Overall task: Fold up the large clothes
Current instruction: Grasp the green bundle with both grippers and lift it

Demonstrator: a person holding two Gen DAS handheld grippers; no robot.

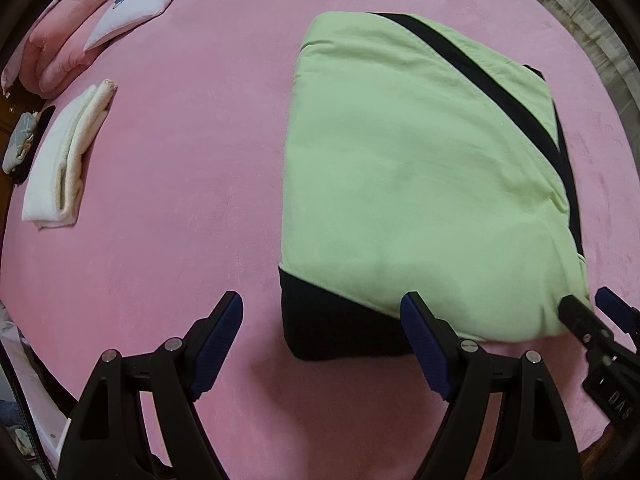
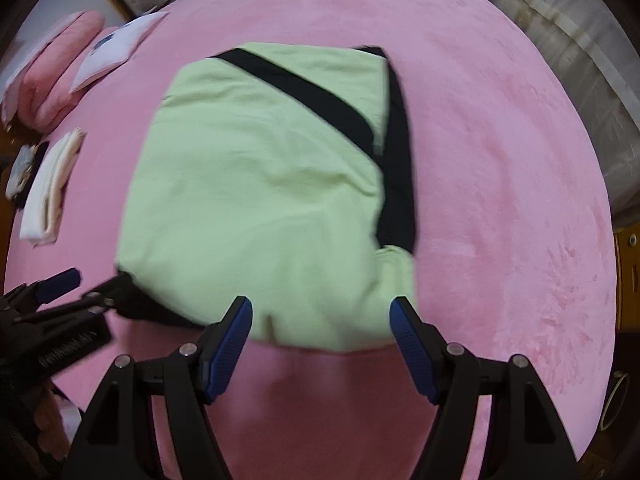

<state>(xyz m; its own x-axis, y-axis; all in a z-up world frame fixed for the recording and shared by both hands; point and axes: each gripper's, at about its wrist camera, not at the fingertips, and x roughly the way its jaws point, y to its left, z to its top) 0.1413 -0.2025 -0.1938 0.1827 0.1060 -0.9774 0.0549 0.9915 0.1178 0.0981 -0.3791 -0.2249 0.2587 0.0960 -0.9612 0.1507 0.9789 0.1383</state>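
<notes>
A light green garment with black trim (image 1: 420, 168) lies folded into a rough rectangle on the pink bed cover (image 1: 192, 200). It also shows in the right wrist view (image 2: 260, 184). My left gripper (image 1: 322, 312) is open and empty, just in front of the garment's near left black corner. My right gripper (image 2: 322, 316) is open and empty over the garment's near edge. The right gripper shows in the left wrist view (image 1: 592, 308) at the garment's near right corner. The left gripper shows in the right wrist view (image 2: 86, 284) at the near left corner.
A folded white towel (image 1: 64, 160) lies at the left. A pink folded blanket (image 1: 68, 32) and a white pillow (image 1: 136, 4) lie at the far left. A small grey and dark bundle (image 1: 22, 140) sits at the bed's left edge. A curtain (image 2: 560, 40) hangs at the far right.
</notes>
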